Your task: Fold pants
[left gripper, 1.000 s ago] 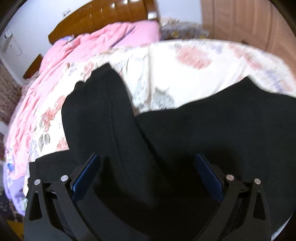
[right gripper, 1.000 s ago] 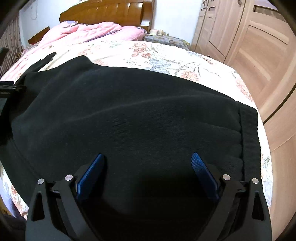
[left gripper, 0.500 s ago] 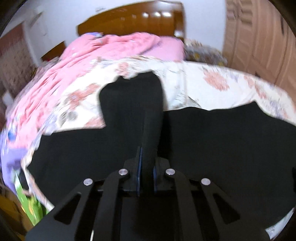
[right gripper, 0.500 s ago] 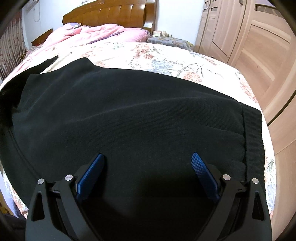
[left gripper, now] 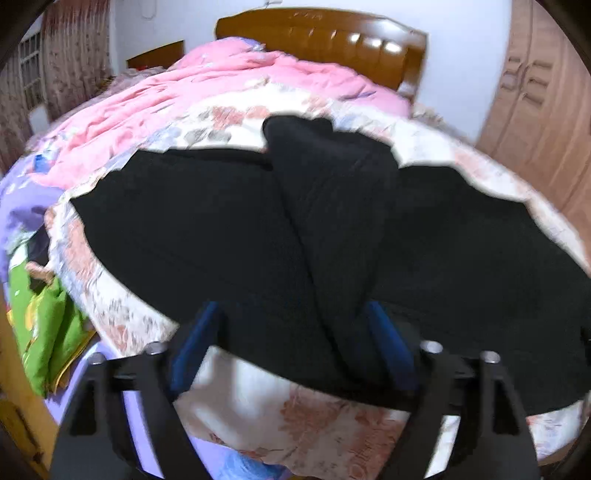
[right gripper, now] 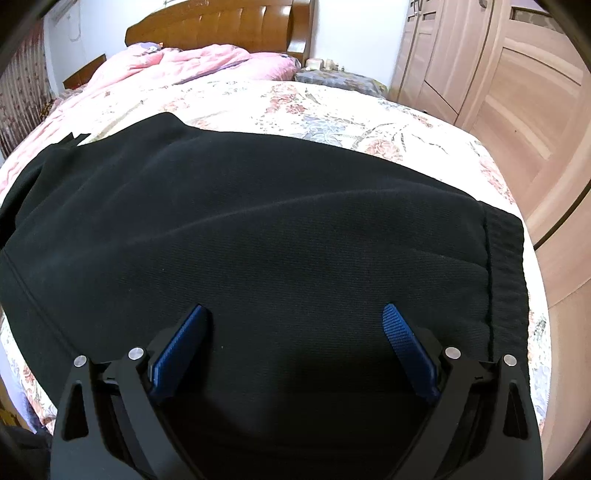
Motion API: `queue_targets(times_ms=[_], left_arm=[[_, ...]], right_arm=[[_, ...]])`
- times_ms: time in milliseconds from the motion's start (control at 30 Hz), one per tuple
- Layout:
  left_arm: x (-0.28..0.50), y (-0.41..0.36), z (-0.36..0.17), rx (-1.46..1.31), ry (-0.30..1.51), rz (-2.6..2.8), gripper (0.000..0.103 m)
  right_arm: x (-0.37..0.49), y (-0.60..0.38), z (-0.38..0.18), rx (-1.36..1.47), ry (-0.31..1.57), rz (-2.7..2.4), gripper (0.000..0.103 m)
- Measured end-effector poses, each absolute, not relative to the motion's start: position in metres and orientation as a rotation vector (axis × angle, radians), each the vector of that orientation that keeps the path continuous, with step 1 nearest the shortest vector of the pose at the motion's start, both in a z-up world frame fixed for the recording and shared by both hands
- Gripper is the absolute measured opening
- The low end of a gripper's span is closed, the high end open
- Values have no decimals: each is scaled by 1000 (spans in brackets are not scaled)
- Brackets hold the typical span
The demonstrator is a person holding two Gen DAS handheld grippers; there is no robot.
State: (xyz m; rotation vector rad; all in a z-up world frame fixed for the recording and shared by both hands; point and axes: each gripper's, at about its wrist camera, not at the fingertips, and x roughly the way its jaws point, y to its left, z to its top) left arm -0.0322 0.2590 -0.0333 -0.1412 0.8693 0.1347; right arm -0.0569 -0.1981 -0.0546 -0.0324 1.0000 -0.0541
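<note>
Black pants (right gripper: 258, 236) lie spread across a bed with a floral sheet (right gripper: 332, 110), under 2 spread claws.

Left claw (left gripper: 291, 332) has its blue pads apart, holding nothing, above the near edge of the pants (left gripper: 221, 229), where 1 leg is folded up over the rest toward the pink quilt (left gripper: 184, 96). Right claw (right gripper: 291, 332) is also spread and empty, hovering over the smooth upper part, with the ribbed waistband (right gripper: 506, 266) at the right. A wooden headboard (right gripper: 214, 29) and wardrobe doors (right gripper: 517, 92) stand behind.
</note>
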Motion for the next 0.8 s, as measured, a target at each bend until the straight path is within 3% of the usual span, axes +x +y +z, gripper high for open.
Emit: queue_targets(times_ms=[133, 233, 500, 567, 667, 700, 733, 767, 800], left_arm=[[-18, 251, 12, -16, 784, 100, 95], [26, 229, 27, 133, 796, 51, 97], [168, 180, -20, 231, 1009, -39, 93], [187, 180, -38, 239, 1073, 1, 81], [191, 183, -53, 258, 1117, -32, 74], [186, 186, -52, 266, 1103, -38, 60], [183, 189, -49, 271, 1085, -21, 27], [176, 198, -37, 230, 1037, -30, 12], [169, 209, -25, 181, 992, -30, 8]], right_arm=[[-54, -194, -53, -58, 1015, -75, 92], [-50, -188, -53, -89, 1008, -88, 92], [-51, -193, -55, -46, 1009, -82, 92], [-51, -192, -55, -43, 1010, -79, 92], [-52, -196, -55, -34, 1009, -66, 92], [-52, -196, -55, -31, 1008, -63, 92], [-52, -196, -55, -29, 1008, -62, 92], [-53, -196, -55, -30, 1008, -62, 92], [-53, -196, -55, -33, 1007, -63, 92]])
